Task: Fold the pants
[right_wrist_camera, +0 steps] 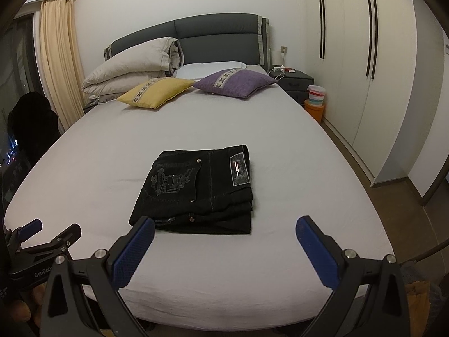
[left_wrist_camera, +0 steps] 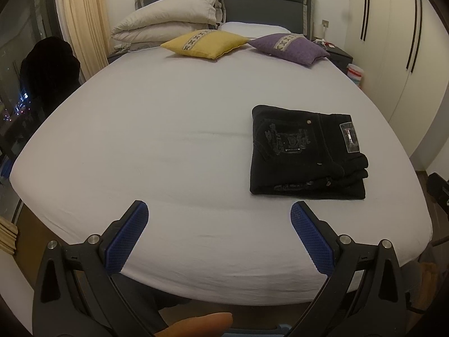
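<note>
From the left wrist, the left gripper hangs over the foot of the bed, its ribbed blue pads spread wide and gripping nothing; the smooth white sheet lies taut, and the black denim pants sit folded into a thick square on the right, embroidered pocket and leather patch up. From the right wrist, the right gripper is likewise released and empty, the pants just beyond its left pad, satiny yellow and purple cushions near the padded headboard

Pants on bed, cushions behind
</note>
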Available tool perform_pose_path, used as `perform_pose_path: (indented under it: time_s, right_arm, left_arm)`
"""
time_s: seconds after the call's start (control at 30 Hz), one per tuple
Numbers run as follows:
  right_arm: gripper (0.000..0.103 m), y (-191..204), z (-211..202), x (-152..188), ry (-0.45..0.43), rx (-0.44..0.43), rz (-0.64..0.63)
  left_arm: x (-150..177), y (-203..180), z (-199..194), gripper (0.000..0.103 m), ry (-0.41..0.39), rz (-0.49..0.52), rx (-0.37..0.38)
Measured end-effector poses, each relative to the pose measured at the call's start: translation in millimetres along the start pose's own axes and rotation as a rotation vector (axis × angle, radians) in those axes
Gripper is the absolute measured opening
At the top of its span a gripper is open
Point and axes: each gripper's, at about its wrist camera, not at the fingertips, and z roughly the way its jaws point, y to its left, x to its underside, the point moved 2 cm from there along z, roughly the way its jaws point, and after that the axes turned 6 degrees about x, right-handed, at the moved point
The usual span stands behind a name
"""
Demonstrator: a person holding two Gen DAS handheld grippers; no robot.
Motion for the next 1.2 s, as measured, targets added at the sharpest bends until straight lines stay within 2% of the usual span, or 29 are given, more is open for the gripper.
perform_pose_path:
  time_s: [1.2]
  right_arm:
    - [0.103,3.4,6.8,3.2,0.022,-0.006,-0.003]
  left_arm:
    - [2.9,-2.3,4.8,0.103,0.004,0.009,0.004]
